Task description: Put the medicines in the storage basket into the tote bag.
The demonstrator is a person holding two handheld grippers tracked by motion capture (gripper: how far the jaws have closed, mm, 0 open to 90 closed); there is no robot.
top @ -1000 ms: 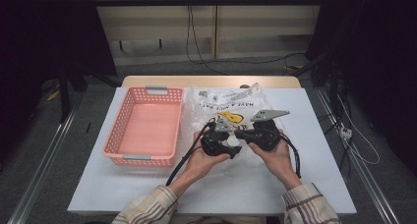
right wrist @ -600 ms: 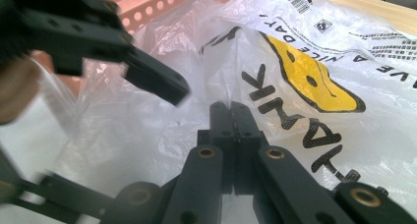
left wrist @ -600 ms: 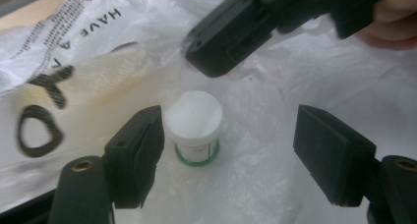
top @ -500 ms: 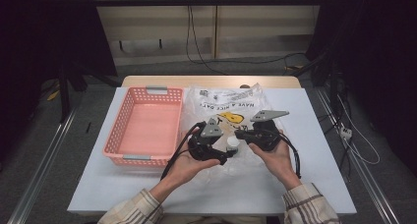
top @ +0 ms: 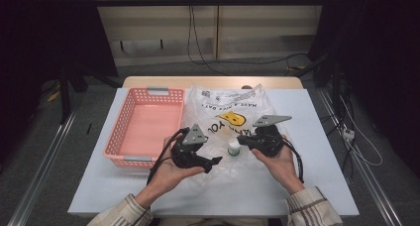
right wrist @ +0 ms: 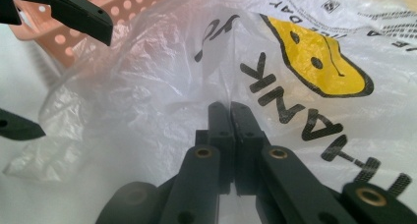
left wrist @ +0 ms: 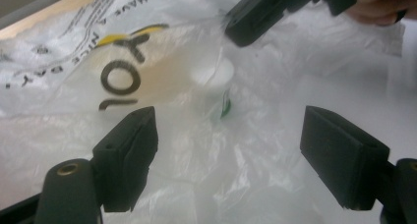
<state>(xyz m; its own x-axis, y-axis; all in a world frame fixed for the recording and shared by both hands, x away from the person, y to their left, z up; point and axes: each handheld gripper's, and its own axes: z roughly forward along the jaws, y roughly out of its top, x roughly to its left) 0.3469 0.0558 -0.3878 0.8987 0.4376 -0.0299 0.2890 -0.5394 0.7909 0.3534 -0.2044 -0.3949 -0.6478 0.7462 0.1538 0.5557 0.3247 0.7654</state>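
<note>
Plastic bag [top: 233,122] on tabletop [top: 317,137], right of pink basket [top: 148,127]. Small white bottle [top: 233,149] inside, between tongs. Left tongs [top: 214,162] spread, near the bottle; right tongs [top: 241,140] pinched bag film.

This looks like a lab or test room, not a home. A plain white table [top: 317,137] stands alone on a grey floor [top: 54,151]. Dark curtains [top: 44,32] hang at both sides. Black cables [top: 198,42] run down the bare back wall [top: 267,32] and along the floor. A power strip [top: 348,133] lies on the floor at the right. Metal rails [top: 44,161] run beside the table.
</note>
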